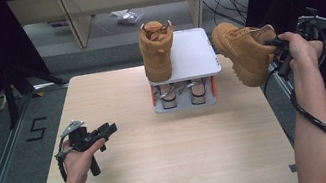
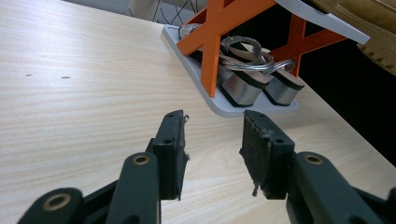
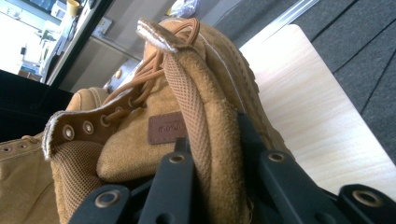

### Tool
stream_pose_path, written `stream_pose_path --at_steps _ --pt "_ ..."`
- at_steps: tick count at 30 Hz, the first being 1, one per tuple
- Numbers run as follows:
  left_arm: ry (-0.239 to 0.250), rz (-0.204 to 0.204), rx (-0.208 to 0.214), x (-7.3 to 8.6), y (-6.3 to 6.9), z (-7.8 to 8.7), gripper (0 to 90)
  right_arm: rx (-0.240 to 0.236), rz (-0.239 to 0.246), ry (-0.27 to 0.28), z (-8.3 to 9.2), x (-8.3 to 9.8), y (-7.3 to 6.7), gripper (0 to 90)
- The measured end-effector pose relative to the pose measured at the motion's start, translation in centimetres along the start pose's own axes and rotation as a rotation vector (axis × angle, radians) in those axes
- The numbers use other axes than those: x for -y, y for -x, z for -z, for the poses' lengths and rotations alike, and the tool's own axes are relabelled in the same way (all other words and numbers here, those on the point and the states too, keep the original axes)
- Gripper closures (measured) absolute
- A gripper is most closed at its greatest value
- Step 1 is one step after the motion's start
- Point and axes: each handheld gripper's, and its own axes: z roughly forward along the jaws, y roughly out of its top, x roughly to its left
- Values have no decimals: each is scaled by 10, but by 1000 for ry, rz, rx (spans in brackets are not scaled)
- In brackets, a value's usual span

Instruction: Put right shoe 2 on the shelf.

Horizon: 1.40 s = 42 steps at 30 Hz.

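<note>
A tan suede boot [image 1: 244,50] hangs in the air beside the right end of the white two-level shoe rack [image 1: 195,55]. My right gripper [image 1: 282,54] is shut on the boot's collar [image 3: 212,135], with one jaw inside the opening and one outside. A matching boot [image 1: 157,49] stands upright on the rack's top shelf at its left. My left gripper [image 2: 212,149] is open just above the wooden table [image 1: 160,143] at the front left, with nothing between its fingers [image 2: 170,151].
The lower shelf holds a pair of sandals [image 2: 254,84] between orange cross braces [image 2: 215,32]. Black curtains stand at both sides. Beyond the table are wooden shelving legs [image 1: 77,20] and cables on the floor.
</note>
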Motion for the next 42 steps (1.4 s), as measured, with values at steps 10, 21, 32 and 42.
stream_pose_path --at_steps 10,21,32,42 --pt "-1 2 1 0 0 0 589 -11 -7 2 -1 -1 -9 808" --pt "-2 0 -2 0 -1 0 589 -23 -5 24 -3 -3 -15 807" --pt "3 -1 -3 0 -1 2 590 -32 8 26 -7 -3 -21 806" --pt "4 3 -4 0 -2 2 589 -39 10 23 -10 -3 -28 805"
